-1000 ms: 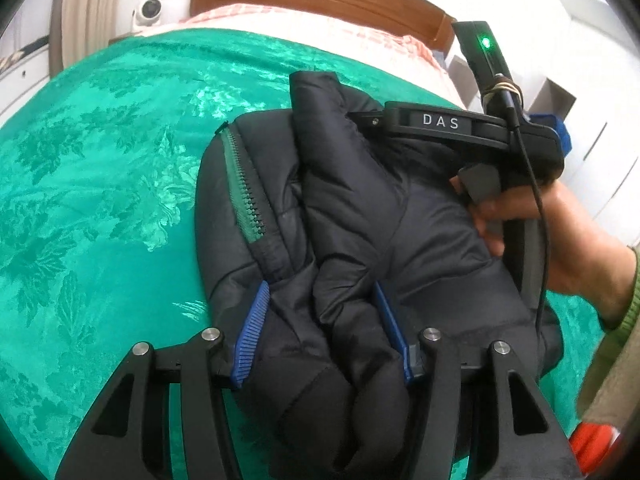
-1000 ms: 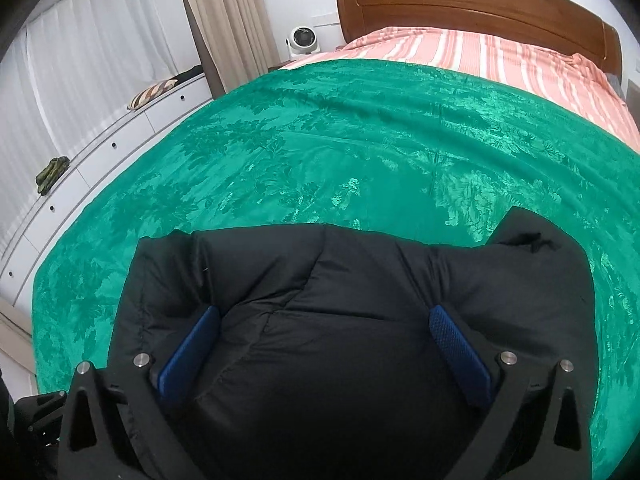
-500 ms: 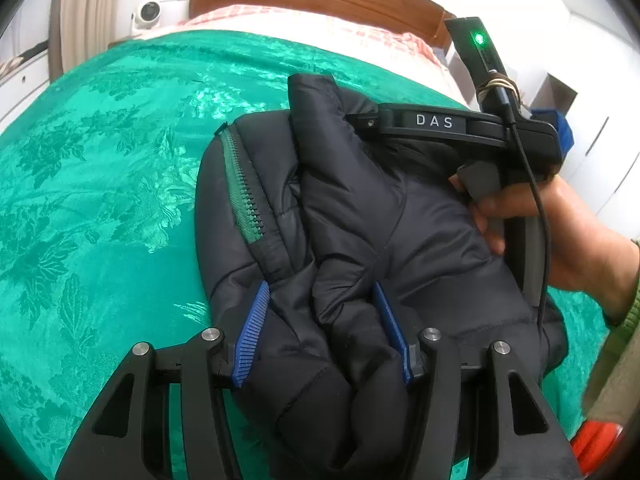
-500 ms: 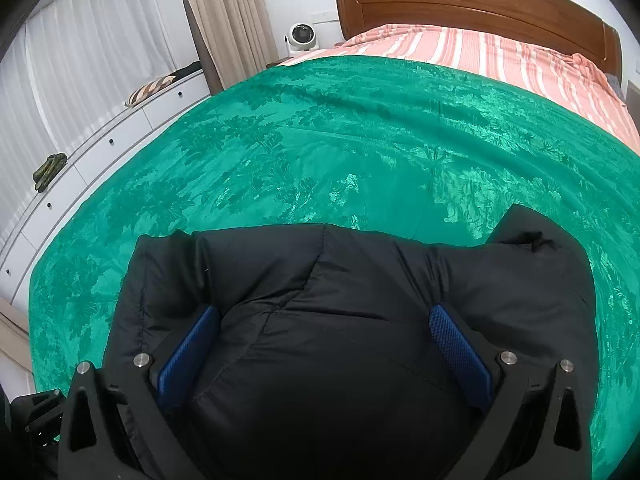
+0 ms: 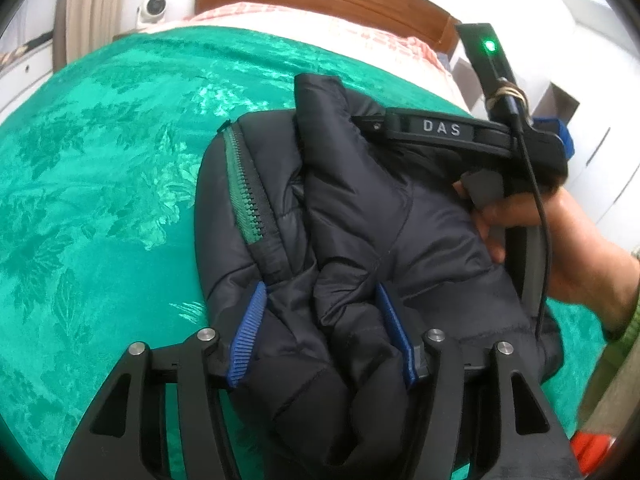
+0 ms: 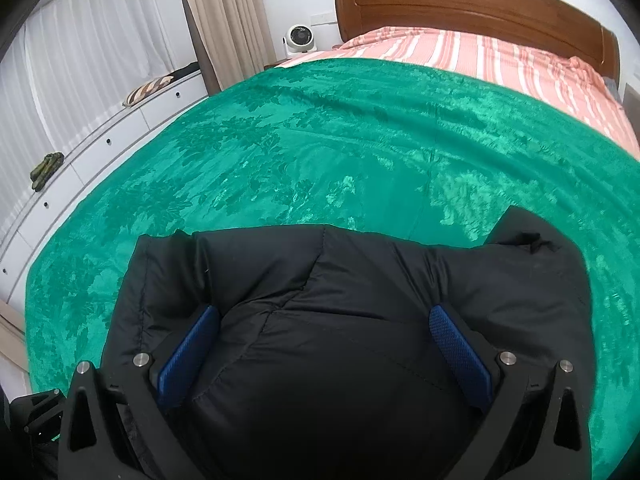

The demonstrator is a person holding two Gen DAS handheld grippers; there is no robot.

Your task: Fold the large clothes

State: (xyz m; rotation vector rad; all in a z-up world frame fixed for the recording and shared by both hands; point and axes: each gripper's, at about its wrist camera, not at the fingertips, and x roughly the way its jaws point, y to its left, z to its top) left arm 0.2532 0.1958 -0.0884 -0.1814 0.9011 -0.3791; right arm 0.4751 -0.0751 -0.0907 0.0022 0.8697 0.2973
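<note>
A black puffer jacket (image 5: pixel 360 216) with a green zipper (image 5: pixel 242 192) lies bunched in a thick bundle on the green bedspread (image 5: pixel 100 200). My left gripper (image 5: pixel 324 332) has its blue pads pressed into a bulky fold of the jacket at its near edge. My right gripper (image 6: pixel 324 344) stands wide apart with the jacket (image 6: pixel 340 320) bulging up between its fingers; the pads touch the padding at both sides. In the left wrist view the right gripper's body (image 5: pixel 460 136) lies across the jacket's far side, held by a hand.
The bed has a wooden headboard (image 6: pixel 472 4) and a pink striped sheet (image 6: pixel 500 60) at the far end. White drawers (image 6: pixel 92 152) run along the left wall. A small white fan (image 6: pixel 300 38) stands beside the headboard.
Almost nothing moved. Both grippers stay on the jacket; the views shifted very slightly.
</note>
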